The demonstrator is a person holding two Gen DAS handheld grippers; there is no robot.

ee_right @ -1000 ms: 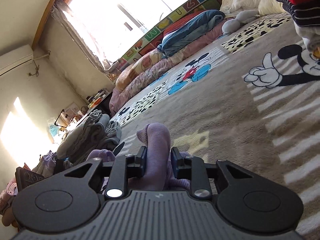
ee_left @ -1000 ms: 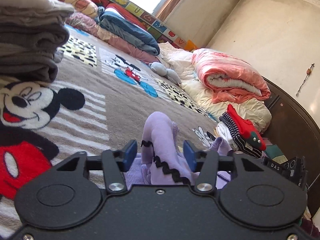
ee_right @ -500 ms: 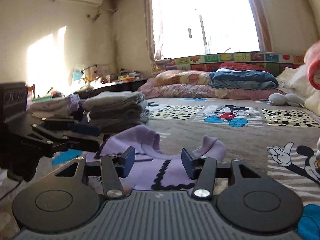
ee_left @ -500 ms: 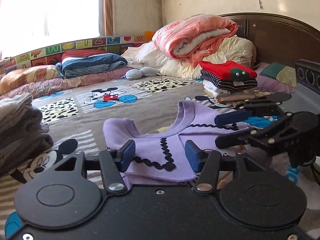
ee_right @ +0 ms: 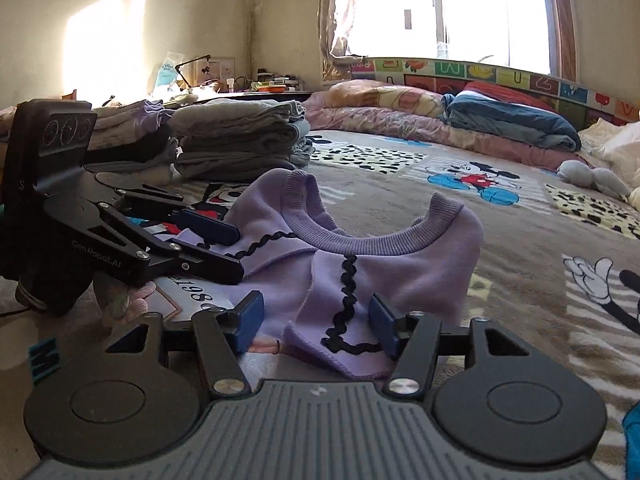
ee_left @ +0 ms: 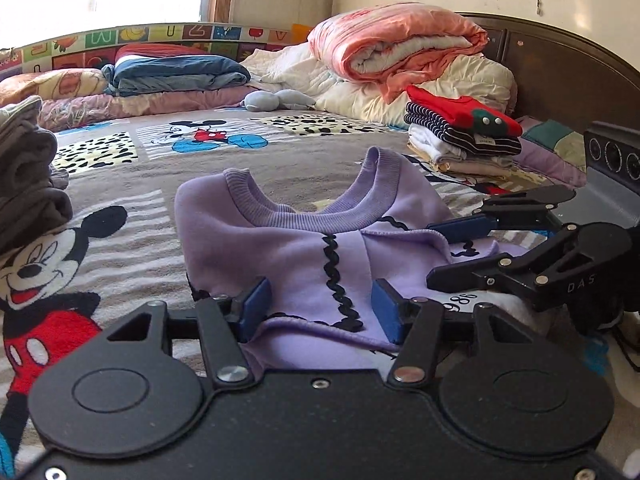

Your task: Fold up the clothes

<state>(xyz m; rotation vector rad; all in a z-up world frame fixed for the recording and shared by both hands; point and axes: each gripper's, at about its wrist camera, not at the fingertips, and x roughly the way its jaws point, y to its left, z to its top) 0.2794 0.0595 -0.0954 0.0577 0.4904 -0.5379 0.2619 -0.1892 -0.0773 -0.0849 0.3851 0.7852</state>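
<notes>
A lilac sweater (ee_left: 304,248) with black zigzag trim lies folded on the Mickey Mouse blanket (ee_left: 132,216), its ribbed collar standing up. My left gripper (ee_left: 320,308) stands open just short of the sweater's near edge, with cloth lying between its blue pads but not pinched. My right gripper (ee_left: 444,252) shows at the right, open over a sleeve. In the right wrist view the same sweater (ee_right: 400,268) lies ahead of the open right gripper (ee_right: 316,320), and the left gripper (ee_right: 232,252) hovers open at the left.
A folded stack topped by a red garment (ee_left: 460,132) sits far right by the dark headboard (ee_left: 560,68). A grey folded stack (ee_right: 240,140) stands to the left. A pink quilt (ee_left: 400,44), blue bedding (ee_left: 176,72) and a grey plush toy (ee_left: 276,100) line the back.
A second ago my right gripper was shut on the lilac cloth; it has let go. Both grippers levelled out and drew back, leaving the sweater lying on the blanket.
</notes>
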